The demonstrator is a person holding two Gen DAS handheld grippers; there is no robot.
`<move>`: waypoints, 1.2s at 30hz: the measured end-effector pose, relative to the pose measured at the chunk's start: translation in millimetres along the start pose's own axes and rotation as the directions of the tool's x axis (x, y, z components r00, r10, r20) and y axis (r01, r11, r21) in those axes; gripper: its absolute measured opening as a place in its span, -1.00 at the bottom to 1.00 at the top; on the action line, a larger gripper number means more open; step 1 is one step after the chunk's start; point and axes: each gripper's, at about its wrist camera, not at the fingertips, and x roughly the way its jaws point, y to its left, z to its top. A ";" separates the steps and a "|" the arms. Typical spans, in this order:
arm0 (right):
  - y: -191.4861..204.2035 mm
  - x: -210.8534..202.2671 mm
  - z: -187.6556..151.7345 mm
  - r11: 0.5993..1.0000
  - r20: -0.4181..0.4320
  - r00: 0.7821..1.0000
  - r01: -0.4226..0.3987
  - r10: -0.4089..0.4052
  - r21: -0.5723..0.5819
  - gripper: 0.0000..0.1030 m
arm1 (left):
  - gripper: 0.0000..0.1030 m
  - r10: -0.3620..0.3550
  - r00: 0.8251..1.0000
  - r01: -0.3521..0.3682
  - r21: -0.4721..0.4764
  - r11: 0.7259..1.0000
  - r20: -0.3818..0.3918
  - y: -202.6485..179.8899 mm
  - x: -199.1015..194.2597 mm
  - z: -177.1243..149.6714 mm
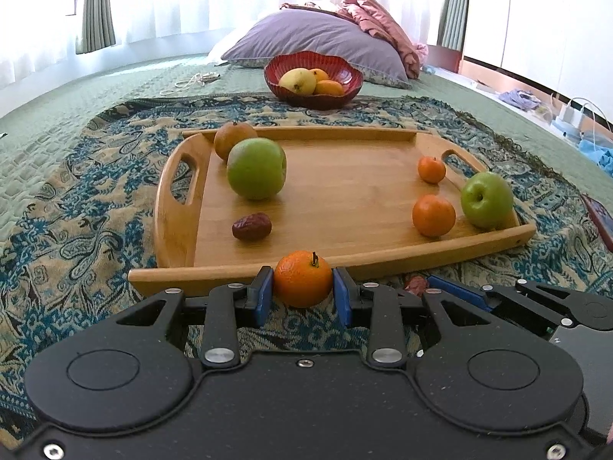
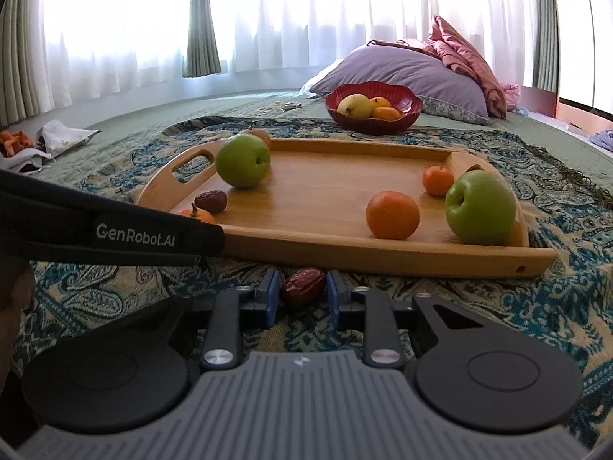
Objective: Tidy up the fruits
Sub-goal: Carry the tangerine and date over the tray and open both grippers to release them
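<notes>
My left gripper (image 1: 302, 293) is shut on a small mandarin (image 1: 302, 280) just in front of the wooden tray (image 1: 345, 264). My right gripper (image 2: 299, 293) has its blue pads on either side of a red date (image 2: 302, 286) lying on the patterned cloth before the tray (image 2: 383, 260). On the tray lie two green apples (image 1: 256, 168) (image 1: 486, 199), two mandarins (image 1: 433, 215) (image 1: 431, 169), a brownish fruit (image 1: 231, 138) and another red date (image 1: 251, 226). A red bowl (image 1: 312, 96) behind the tray holds a yellow fruit and oranges.
The tray sits on a blue patterned cloth (image 1: 76, 211) over a green bedspread. A purple pillow (image 1: 314, 38) and pink bedding lie behind the bowl. Clothes and a bag (image 2: 46, 142) lie at the far left in the right wrist view.
</notes>
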 end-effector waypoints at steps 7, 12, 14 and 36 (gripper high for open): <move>-9.5 -7.0 10.8 1.000 0.042 0.999 0.023 -0.023 0.017 -0.41 | -0.38 0.002 0.999 -0.003 0.006 1.000 0.036 -1.0 -2.2 15.3; -21.1 -8.8 28.9 0.999 0.084 0.995 0.047 -0.049 0.026 -0.41 | -0.38 -0.027 0.996 0.027 0.000 1.000 0.081 -2.3 -3.7 37.4; -26.2 -9.0 38.5 0.998 0.103 0.993 0.054 -0.057 0.032 -0.41 | -0.38 -0.043 0.995 0.045 -0.016 0.999 0.089 -1.6 -2.1 48.2; -87.6 73.8 113.1 0.995 -0.012 0.999 0.033 -0.032 0.099 -0.41 | -0.38 -0.015 0.998 0.010 -0.085 0.996 -0.059 -6.3 113.1 120.2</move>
